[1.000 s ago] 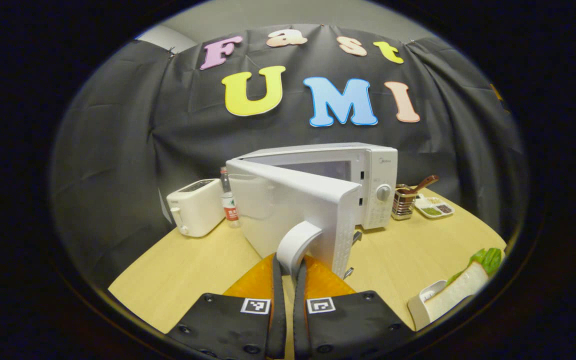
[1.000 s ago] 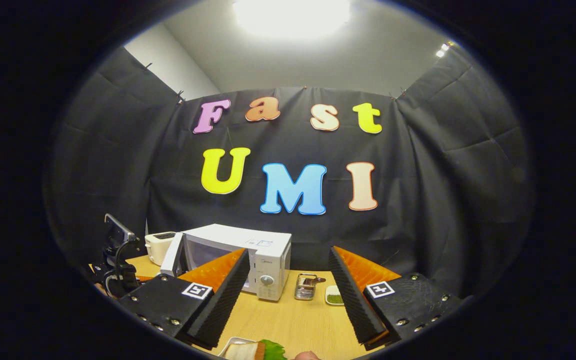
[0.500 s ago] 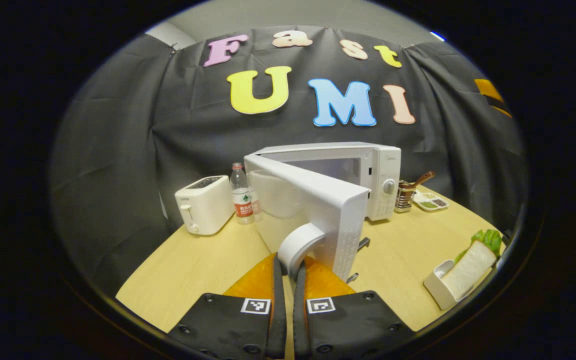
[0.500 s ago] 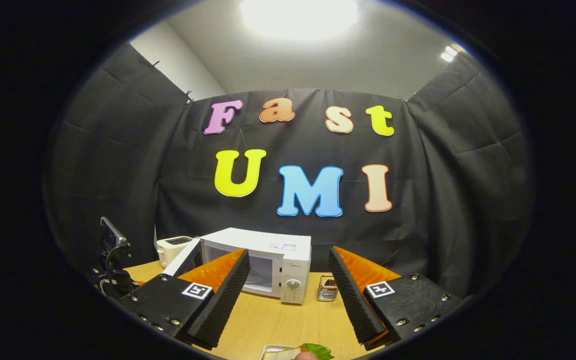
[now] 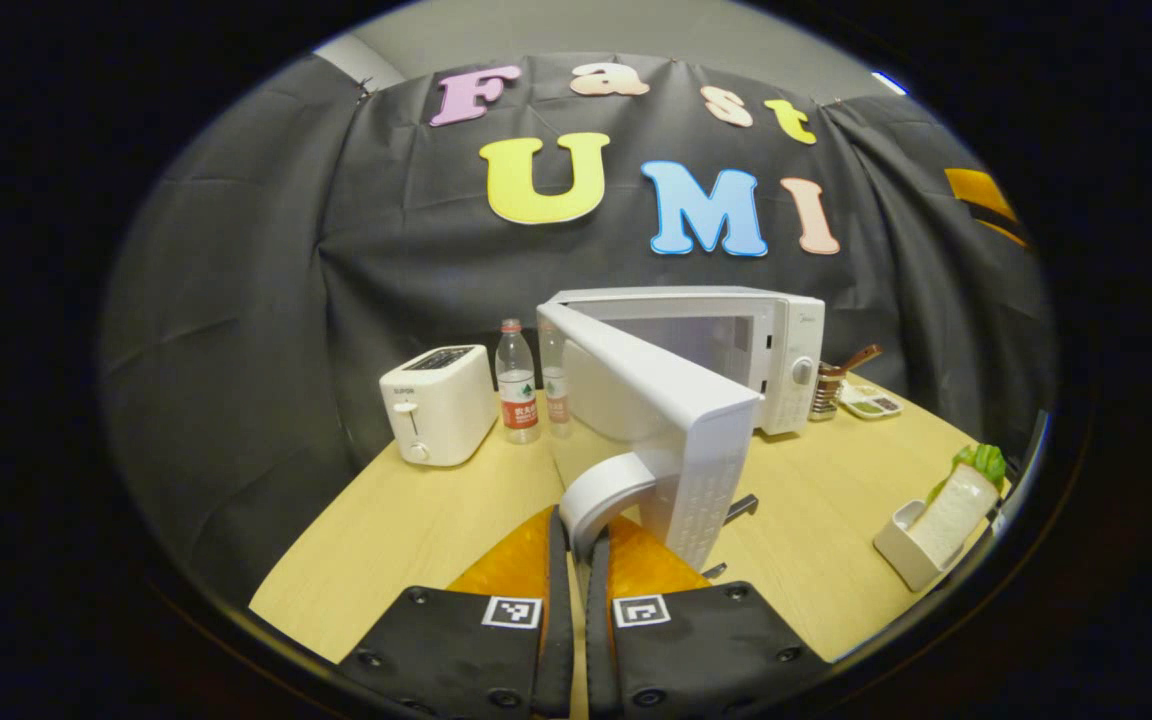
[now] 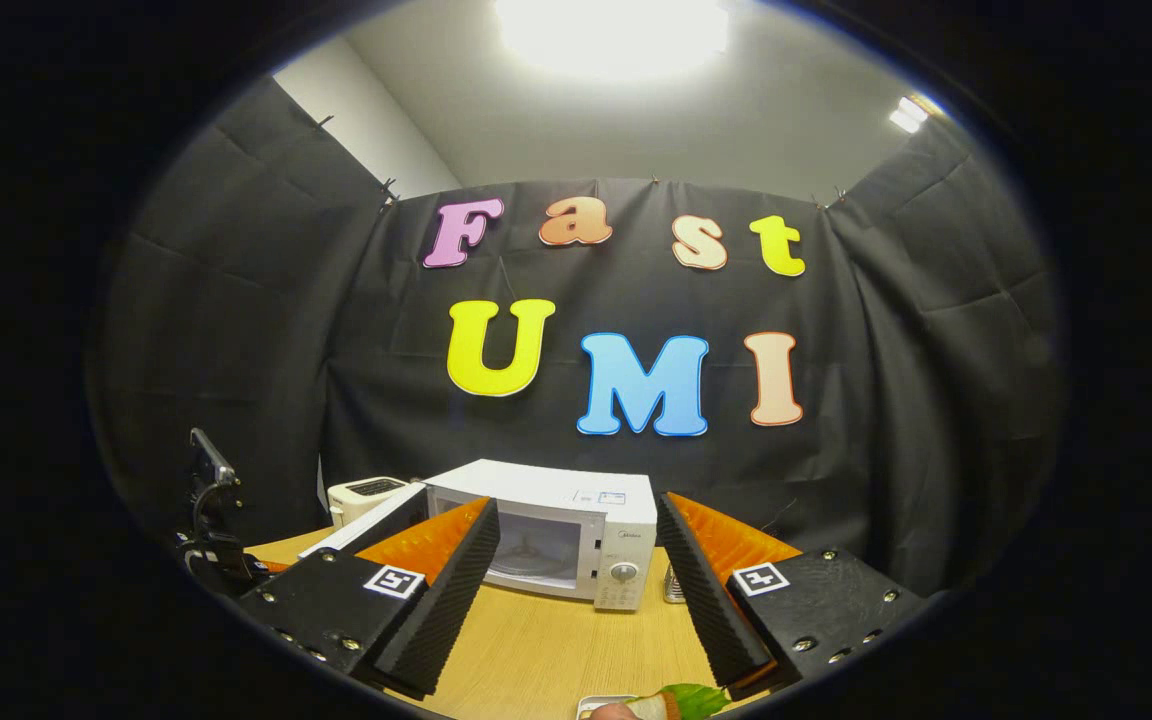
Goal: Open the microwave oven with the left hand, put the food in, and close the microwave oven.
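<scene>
My left tool [image 5: 577, 560], clamped on the door handle [image 5: 604, 490], has swung the door [image 5: 671, 420] wider; cavity ahead now exposed. Right tool [image 6: 576, 590] apart, food [image 6: 671, 703] just below it, next.

- A broad white ceiling light panel [image 6: 611, 25] is blowing out at the top of the right gripper view, with a smaller bright lamp [image 6: 904, 115] glaring at the upper right.
- Light is falling from overhead, even and fairly bright, and the pale wooden tabletop [image 5: 406, 520] is showing soft, short shadows.
- The white box-shaped microwave oven [image 5: 736, 340] is reading clean, with no clipped highlights on its open door.
- Fisheye distortion is bending the table edge and curving the dark cloth wall toward the rim.
- Edges are darkening and softening; the white tray of sandwich and lettuce [image 5: 941, 515] is looking slightly smeared.
- Centre focus is staying sharp in both views, with no motion blur.
</scene>
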A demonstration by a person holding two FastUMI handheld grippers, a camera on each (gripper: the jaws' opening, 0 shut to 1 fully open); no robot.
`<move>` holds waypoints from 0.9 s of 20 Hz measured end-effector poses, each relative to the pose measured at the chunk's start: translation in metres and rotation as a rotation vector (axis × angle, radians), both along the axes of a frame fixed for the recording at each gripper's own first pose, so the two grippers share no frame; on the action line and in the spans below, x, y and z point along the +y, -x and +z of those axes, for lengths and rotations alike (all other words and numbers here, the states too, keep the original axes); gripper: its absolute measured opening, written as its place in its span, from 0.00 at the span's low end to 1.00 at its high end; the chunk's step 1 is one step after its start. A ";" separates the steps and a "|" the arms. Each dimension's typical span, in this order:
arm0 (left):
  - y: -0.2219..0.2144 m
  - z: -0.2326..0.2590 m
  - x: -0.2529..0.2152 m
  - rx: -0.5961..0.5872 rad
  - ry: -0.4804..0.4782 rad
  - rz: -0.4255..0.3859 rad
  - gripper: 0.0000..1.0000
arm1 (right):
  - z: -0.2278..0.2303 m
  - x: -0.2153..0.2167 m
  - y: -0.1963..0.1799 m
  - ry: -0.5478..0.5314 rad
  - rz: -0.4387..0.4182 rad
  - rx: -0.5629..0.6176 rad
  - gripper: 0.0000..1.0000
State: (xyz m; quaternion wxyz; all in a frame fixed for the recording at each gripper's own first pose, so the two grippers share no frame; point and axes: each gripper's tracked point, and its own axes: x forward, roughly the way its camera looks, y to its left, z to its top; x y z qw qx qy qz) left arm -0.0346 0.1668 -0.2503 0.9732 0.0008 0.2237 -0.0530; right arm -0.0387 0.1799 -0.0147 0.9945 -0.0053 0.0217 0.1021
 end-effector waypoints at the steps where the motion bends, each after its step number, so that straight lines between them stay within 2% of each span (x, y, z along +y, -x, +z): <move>1: 0.001 -0.001 0.004 0.002 0.003 -0.004 0.12 | 0.001 0.005 0.000 0.003 0.002 -0.001 0.96; 5: 0.001 -0.001 0.016 0.001 0.012 -0.024 0.12 | 0.002 0.020 0.003 0.021 0.009 -0.004 0.96; 8: 0.004 -0.003 0.026 0.016 0.052 -0.002 0.15 | 0.002 0.031 0.004 0.038 0.028 0.003 0.96; 10: 0.012 -0.001 0.035 0.019 0.059 0.027 0.20 | 0.007 0.036 0.005 0.034 0.043 -0.011 0.96; 13: 0.031 0.003 0.053 0.008 0.005 0.090 0.24 | 0.007 0.036 0.005 0.014 0.064 -0.013 0.96; 16: 0.045 0.012 0.069 0.012 -0.003 0.175 0.24 | 0.005 0.026 0.002 -0.017 0.074 0.001 0.96; 18: 0.055 0.029 0.076 -0.015 -0.003 0.229 0.54 | 0.002 0.014 0.000 -0.021 0.078 0.018 0.96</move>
